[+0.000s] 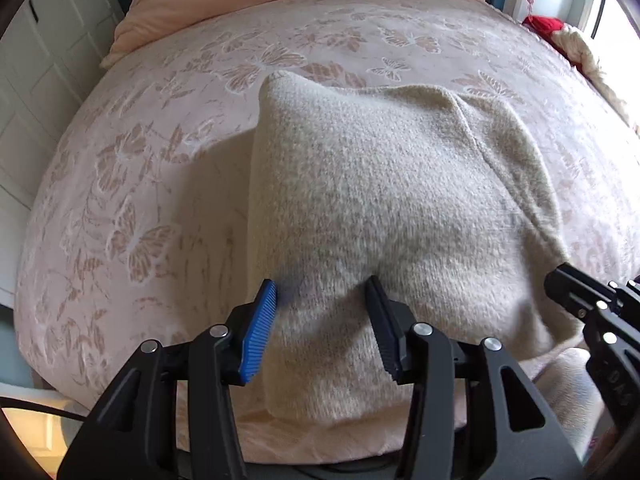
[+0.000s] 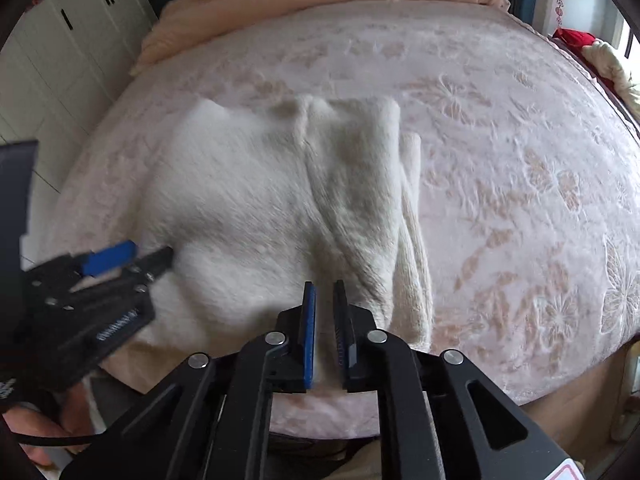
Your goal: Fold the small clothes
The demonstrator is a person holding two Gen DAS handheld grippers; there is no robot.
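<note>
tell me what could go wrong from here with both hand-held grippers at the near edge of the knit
1. The left hand-held gripper stands open over the cream knit garment; closing now may pinch only the top layer, so the fold splits.
2. The right hand-held gripper is nearly closed at the near hem, and whether it holds any fabric is unclear; a lift may leave that side behind.
3. The folded strip along the right edge lies loose and could fall open on the bedspread.
</note>
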